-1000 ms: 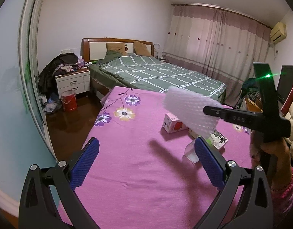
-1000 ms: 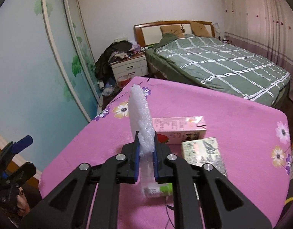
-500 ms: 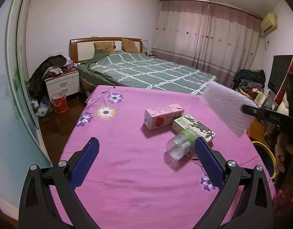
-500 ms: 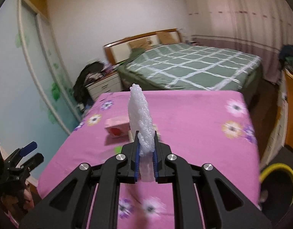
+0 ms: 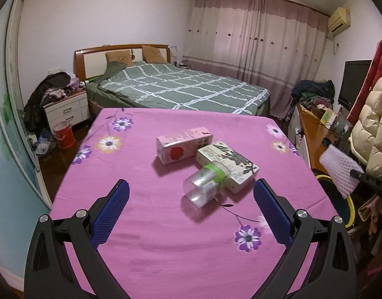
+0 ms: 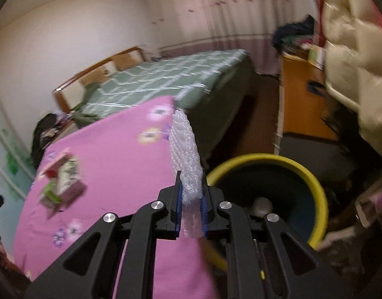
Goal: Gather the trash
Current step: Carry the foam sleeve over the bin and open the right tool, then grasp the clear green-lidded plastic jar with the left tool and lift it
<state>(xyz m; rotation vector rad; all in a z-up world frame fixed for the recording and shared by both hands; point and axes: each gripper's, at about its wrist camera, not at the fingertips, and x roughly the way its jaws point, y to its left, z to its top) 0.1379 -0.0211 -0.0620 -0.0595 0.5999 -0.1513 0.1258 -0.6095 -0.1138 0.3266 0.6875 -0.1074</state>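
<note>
Right hand-held gripper [image 6: 191,199]: blue pads clamped tight on the foam sheet [image 6: 184,149], which stands up from between them.
Foam sheet: white, bubbly, ridged in rows, thin and floppy-edged; held off the right edge of the surface, beside the bin [image 6: 313,182]. From the left wrist it shows as a white ribbed flap [image 5: 340,172] at far right.
Left hand-held gripper [image 5: 191,214]: jaws spread wide, nothing between them, hovering over the near part of the surface [image 5: 153,249].
Surface: pink cloth with printed purple and yellow flowers, smooth, broad bare stretch in front.
Clear bottle [image 5: 203,186]: see-through plastic, green band, lying on its side, touching the grey carton.
Grey carton [image 5: 228,167]: boxy, leaf print, lying flat.
Pink carton [image 5: 183,144]: strawberry picture, lying flat, just behind, touching the grey one.
Bin: round, yellow rim, dark inside, on the floor just beyond the right edge.
Bed [image 5: 181,89]: green checked cover, farther back.
</note>
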